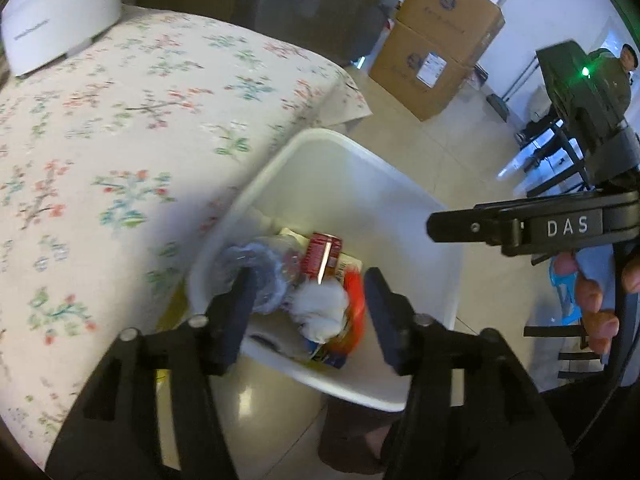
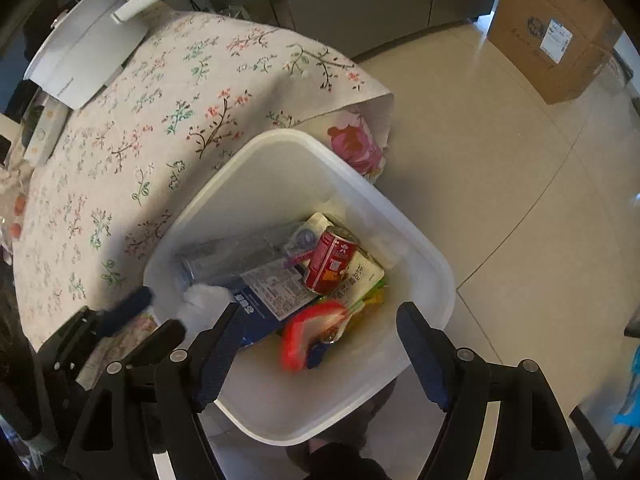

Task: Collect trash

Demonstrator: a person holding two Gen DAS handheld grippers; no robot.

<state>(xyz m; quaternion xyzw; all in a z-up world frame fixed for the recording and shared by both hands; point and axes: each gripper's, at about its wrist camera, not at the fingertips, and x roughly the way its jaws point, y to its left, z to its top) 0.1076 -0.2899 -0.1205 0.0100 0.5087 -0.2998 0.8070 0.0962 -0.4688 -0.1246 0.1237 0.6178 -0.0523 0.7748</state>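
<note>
Both tools hang over a white plastic bin (image 2: 420, 256) that stands on the tiled floor (image 2: 500, 168), tucked against the corner of the desk (image 2: 120, 152), whose flowered cloth hangs down beside the bin's rim. The left hand-held gripper (image 1: 310, 316) points down into the bin with its jaws apart and nothing pressed between the dark blue pads; a white crumpled wad of tissue (image 1: 320, 308), blurred, shows in the gap between them, clear of both pads. The right hand-held gripper (image 2: 316, 354) also stands wide open over the near side of the bin, and a red and orange wrapper (image 2: 308, 328), smeared by blur, lies in the space between its fingers, touching neither of them. Inside the bin the trash lies in a heap: a red drink can (image 2: 330, 260) tilted on top of a pale snack pouch (image 2: 360, 280), a clear plastic bottle (image 2: 232, 256) on its side along the wall nearest the desk, and a dark blue carton (image 2: 264, 300) with a printed label leaning across them. On the far corner of the desk sits a white appliance (image 2: 84, 64) with a curved handle. Brown cardboard boxes (image 1: 436, 40) are stacked on the floor well apart from the bin.
</note>
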